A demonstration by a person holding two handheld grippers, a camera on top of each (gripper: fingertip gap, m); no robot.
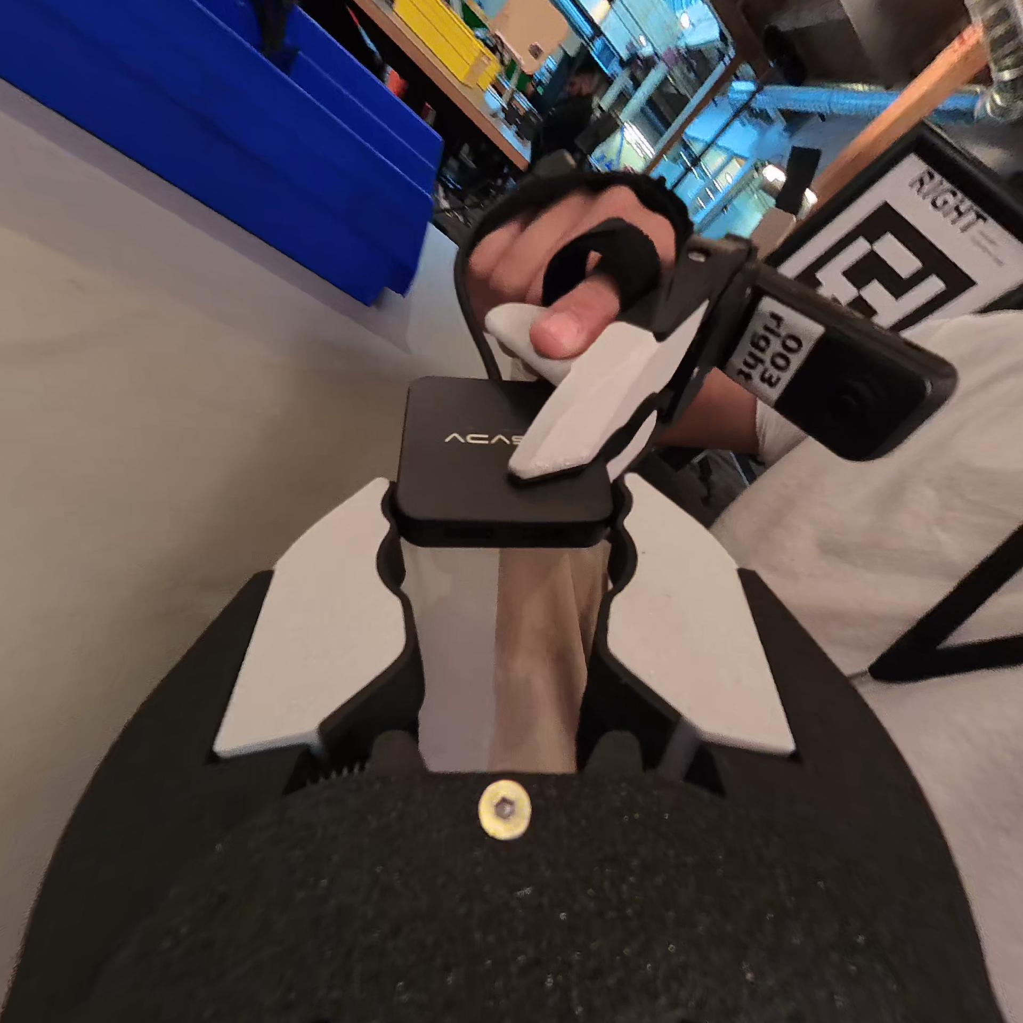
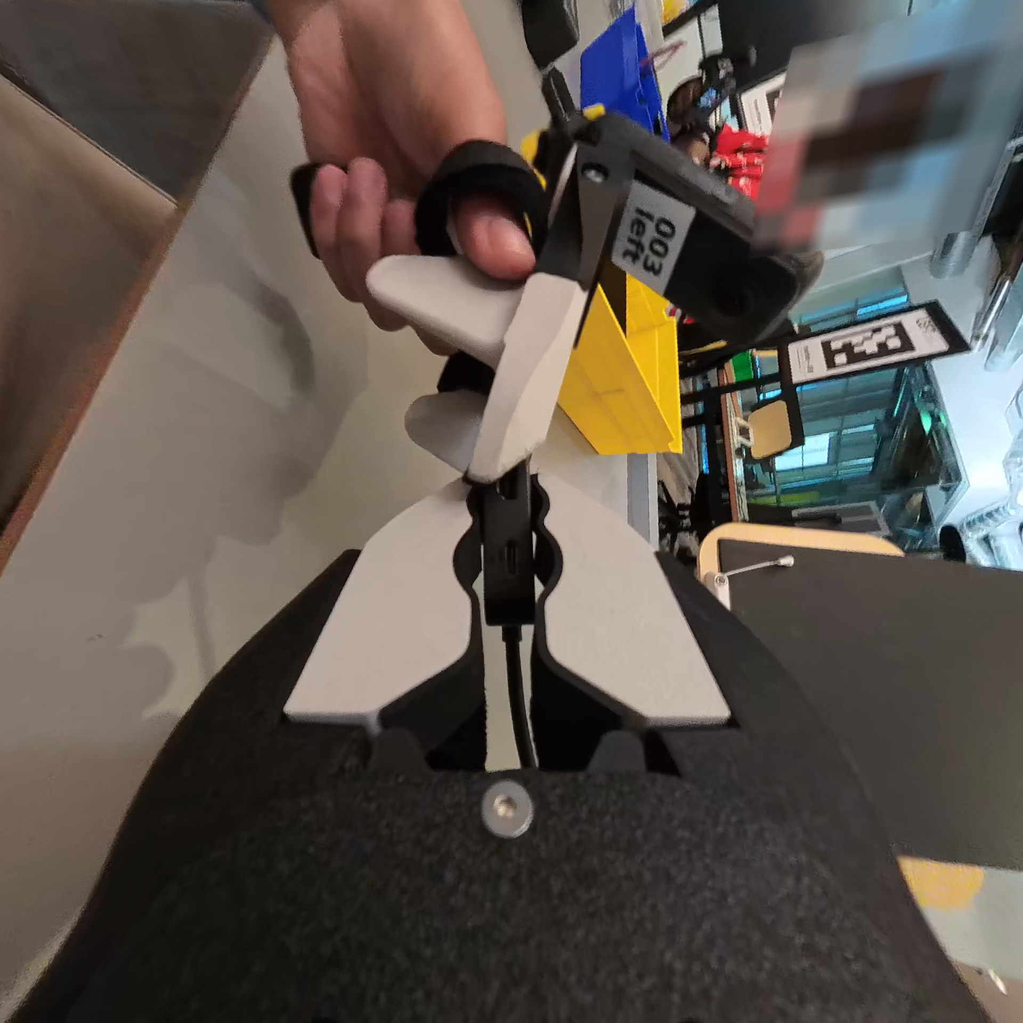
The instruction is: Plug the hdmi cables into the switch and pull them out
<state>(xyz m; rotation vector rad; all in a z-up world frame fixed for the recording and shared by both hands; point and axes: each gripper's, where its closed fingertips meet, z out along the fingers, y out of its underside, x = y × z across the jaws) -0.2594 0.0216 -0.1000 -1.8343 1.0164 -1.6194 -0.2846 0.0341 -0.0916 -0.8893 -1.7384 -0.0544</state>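
Fingers of both grippers clamp the black switch (image 1: 487, 459): left gripper (image 1: 501, 517) across its width, right gripper (image 2: 506, 553) across its thin edges, above the table (image 1: 138, 443). No HDMI plug appears seated; next likely requires fetching a cable.

Blue bins (image 1: 232, 127) on white table (image 1: 138, 443); yellow bins (image 2: 625, 376) beyond

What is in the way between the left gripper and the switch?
Nothing visible. The left gripper already clamps the switch by its two sides. The right gripper grips the same switch too, one of its fingers lying across the top.
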